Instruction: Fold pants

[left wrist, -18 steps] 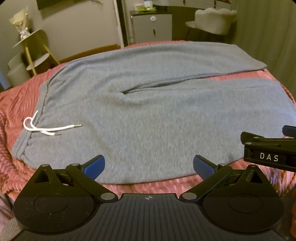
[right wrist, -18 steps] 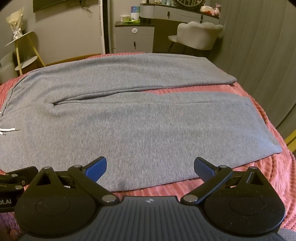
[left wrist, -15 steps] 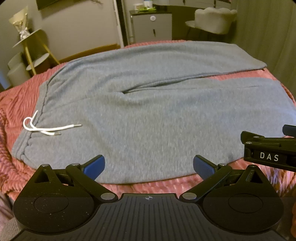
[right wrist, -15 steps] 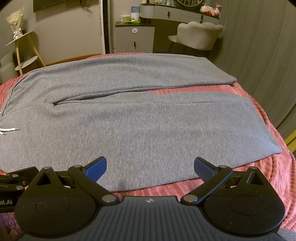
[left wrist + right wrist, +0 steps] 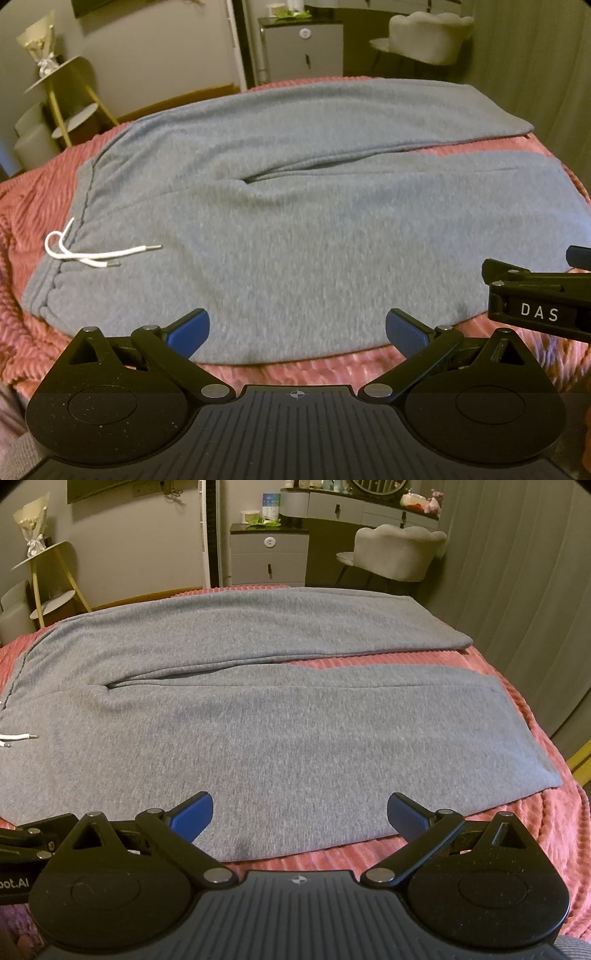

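Grey sweatpants (image 5: 295, 229) lie flat on a pink ribbed bedspread (image 5: 29, 206), waistband at the left, both legs running right with a gap between them. A white drawstring (image 5: 92, 253) lies by the waistband. My left gripper (image 5: 297, 334) is open and empty, just above the near edge of the pants by the hip. My right gripper (image 5: 300, 814) is open and empty over the near leg's (image 5: 295, 738) front edge. The pants also show in the right wrist view (image 5: 258, 635). The right gripper's side shows at the right of the left wrist view (image 5: 535, 295).
A grey nightstand (image 5: 269, 555) and a pale chair (image 5: 395, 550) stand beyond the bed's far side. A yellow tiered stand (image 5: 62, 103) is at the far left. Grey curtains (image 5: 517, 572) hang along the right. The bed's right edge (image 5: 576, 805) drops off near the leg cuffs.
The left wrist view has shifted very slightly; both grippers stay open over the near edge of the pants. The pants have not moved.
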The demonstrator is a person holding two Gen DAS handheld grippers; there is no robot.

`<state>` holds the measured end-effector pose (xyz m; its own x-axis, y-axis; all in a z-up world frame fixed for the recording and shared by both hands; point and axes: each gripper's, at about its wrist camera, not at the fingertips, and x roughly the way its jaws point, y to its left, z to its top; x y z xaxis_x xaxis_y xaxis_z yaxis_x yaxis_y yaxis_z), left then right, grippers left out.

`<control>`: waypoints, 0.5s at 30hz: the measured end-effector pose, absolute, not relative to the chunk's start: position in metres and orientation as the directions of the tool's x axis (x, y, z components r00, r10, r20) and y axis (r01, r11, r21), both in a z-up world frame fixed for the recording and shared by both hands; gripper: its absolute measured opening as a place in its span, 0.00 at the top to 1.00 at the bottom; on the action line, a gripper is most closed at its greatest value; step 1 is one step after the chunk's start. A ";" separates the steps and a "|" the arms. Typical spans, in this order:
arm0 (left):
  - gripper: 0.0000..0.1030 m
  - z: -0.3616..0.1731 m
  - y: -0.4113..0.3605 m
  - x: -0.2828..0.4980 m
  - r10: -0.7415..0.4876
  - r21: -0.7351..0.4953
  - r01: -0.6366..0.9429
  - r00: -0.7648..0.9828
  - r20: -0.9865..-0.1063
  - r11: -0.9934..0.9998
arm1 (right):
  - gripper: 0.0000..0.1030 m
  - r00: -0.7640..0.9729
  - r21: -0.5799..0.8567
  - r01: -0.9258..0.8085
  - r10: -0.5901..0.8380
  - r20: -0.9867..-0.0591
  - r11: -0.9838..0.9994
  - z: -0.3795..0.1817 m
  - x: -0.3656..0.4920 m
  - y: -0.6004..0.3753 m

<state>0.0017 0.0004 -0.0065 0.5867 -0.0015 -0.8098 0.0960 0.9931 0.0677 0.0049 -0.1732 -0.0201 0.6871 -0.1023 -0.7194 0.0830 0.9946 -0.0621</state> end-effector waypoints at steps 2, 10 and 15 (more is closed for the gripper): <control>0.00 -0.008 0.001 0.003 -0.001 0.066 0.095 0.580 -0.815 0.993 | 0.02 0.688 -0.068 0.081 -0.105 -0.718 0.994 -0.020 0.005 -0.172; 0.00 -0.009 0.002 0.002 -0.003 0.066 0.096 0.586 -0.810 0.993 | 0.02 0.687 -0.075 0.080 -0.109 -0.718 0.994 -0.020 0.005 -0.172; 0.00 -0.011 0.001 0.004 0.008 0.079 0.100 0.570 -0.822 0.992 | 0.02 0.688 -0.084 0.073 -0.111 -0.717 0.994 -0.020 0.006 -0.171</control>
<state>0.0037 0.0007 -0.0114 0.5695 0.0084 -0.8219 0.0998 0.9918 0.0793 0.0057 -0.1706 -0.0204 0.6882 -0.1110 -0.7170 0.0729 0.9938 -0.0839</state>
